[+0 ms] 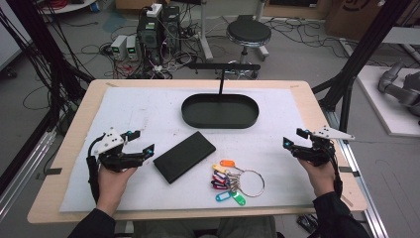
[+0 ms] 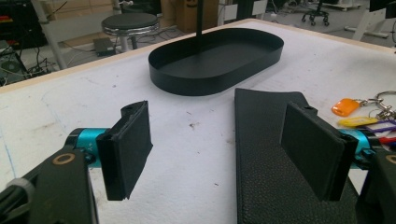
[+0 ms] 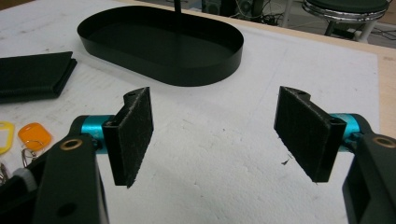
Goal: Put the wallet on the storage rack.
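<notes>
Bare tabletop (image 1: pixel 124 106) at both sides; centre obstructed by oval tray (image 1: pixel 220 111) with upright post, wallet (image 1: pixel 184 155), key bunch (image 1: pixel 233 182).

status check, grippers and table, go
Left gripper open, empty, beside wallet. Right gripper open, empty. Keys and tray untouched, nothing in the way.

I see the black oval metal tray (image 1: pixel 219 110) toward the table's (image 1: pixel 74 148) far edge, the flat black leather wallet (image 1: pixel 184 156) nearer me, the bunch of coloured plastic key tags (image 1: pixel 228 182) right of it.

tray (image 1: pixel 220 119): black | wallet (image 1: pixel 184 156): black, grained | key tags (image 1: pixel 226 181): orange, yellow, purple, blue, green
</notes>
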`<state>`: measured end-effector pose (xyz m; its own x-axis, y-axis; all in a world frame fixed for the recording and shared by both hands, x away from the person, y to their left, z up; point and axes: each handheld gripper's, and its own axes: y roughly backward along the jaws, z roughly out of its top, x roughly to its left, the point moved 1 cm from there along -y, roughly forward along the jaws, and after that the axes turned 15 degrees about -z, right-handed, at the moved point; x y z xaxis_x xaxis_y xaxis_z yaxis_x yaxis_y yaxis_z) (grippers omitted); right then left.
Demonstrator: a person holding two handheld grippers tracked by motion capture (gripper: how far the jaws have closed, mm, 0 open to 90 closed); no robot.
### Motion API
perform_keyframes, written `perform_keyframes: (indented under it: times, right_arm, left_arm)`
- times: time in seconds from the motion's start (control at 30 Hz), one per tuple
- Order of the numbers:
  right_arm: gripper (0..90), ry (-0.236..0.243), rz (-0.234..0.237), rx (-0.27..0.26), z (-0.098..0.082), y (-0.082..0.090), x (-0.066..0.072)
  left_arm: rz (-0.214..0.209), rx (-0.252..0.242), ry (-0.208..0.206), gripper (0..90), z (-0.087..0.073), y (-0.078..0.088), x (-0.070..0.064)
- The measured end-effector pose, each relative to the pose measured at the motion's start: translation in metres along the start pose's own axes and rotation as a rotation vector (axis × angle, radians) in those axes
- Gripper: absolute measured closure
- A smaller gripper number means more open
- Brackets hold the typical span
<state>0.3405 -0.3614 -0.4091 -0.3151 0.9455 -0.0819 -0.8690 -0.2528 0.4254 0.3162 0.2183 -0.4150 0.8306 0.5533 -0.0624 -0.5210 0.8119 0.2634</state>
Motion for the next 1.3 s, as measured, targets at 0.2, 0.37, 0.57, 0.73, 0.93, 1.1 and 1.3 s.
perform_keyframes:
  times: [0.2,0.37,0.57,0.73,0.93,1.1,1.3]
  right_arm:
    - [28.6,-0.004,-0.006,0.000,0.001,-0.004,-0.003]
    - [28.5,-0.001,-0.003,0.001,0.001,-0.006,-0.002]
    - [28.6,-0.004,-0.003,0.003,0.001,-0.006,-0.002]
    - [28.6,-0.004,-0.004,0.002,0.001,-0.006,-0.003]
    - [28.5,-0.010,-0.010,0.003,0.000,-0.004,-0.005]
    - [28.5,-0.015,-0.015,0.001,0.000,-0.002,-0.007]
    - [28.5,-0.015,-0.022,0.001,-0.001,-0.002,-0.008]
  left_arm:
    - [0.008,0.002,-0.042,24.8,0.001,0.000,-0.007]
    - [0.006,-0.005,-0.048,24.8,0.001,0.000,-0.011]
    - [-0.008,0.009,-0.049,24.8,0.000,-0.004,-0.013]
    - [-0.013,0.035,-0.056,24.8,0.003,-0.010,-0.018]
    - [-0.026,0.034,-0.063,24.8,0.007,-0.012,-0.025]
    - [-0.038,0.047,-0.073,24.8,0.005,-0.013,-0.035]
    - [-0.059,0.074,-0.091,24.8,0.000,-0.013,-0.046]
